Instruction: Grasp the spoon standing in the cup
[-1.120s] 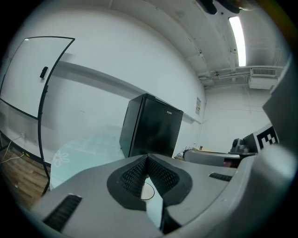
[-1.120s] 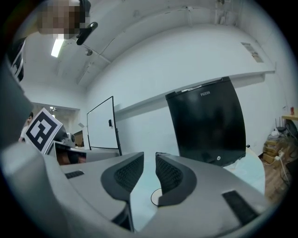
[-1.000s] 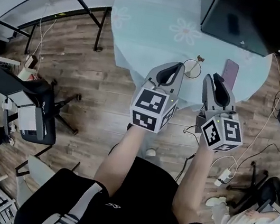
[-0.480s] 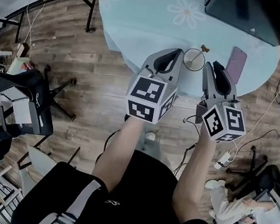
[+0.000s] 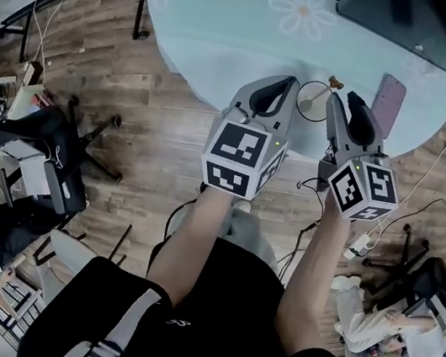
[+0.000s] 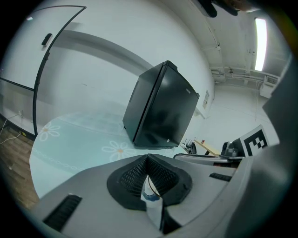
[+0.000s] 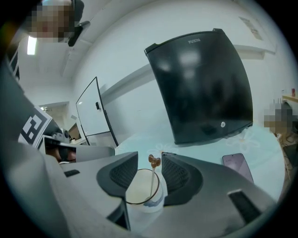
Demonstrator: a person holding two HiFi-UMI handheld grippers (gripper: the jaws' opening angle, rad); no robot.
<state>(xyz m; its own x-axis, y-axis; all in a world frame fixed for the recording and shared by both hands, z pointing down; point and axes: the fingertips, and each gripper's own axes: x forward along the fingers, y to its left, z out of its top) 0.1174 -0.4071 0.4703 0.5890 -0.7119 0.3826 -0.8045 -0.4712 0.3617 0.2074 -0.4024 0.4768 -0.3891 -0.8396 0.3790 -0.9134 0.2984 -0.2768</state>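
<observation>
A clear cup stands near the front edge of the round table. A thin spoon with a brown knob on top stands in it. My left gripper is just left of the cup, and my right gripper is just right of it. In the right gripper view the right gripper has its jaws opening. The cup and the spoon show in the gap, and the pads touch neither. In the left gripper view the left gripper has its pad tips together, with a sliver of the cup below them.
A black box-shaped appliance stands at the table's far side, also seen as the appliance in the right gripper view. A phone lies right of the cup. An office chair, cables and seated people surround the table on a wooden floor.
Both grippers have moved forward over the table edge. The cup, which stood ahead of them, now sits between their tips.
</observation>
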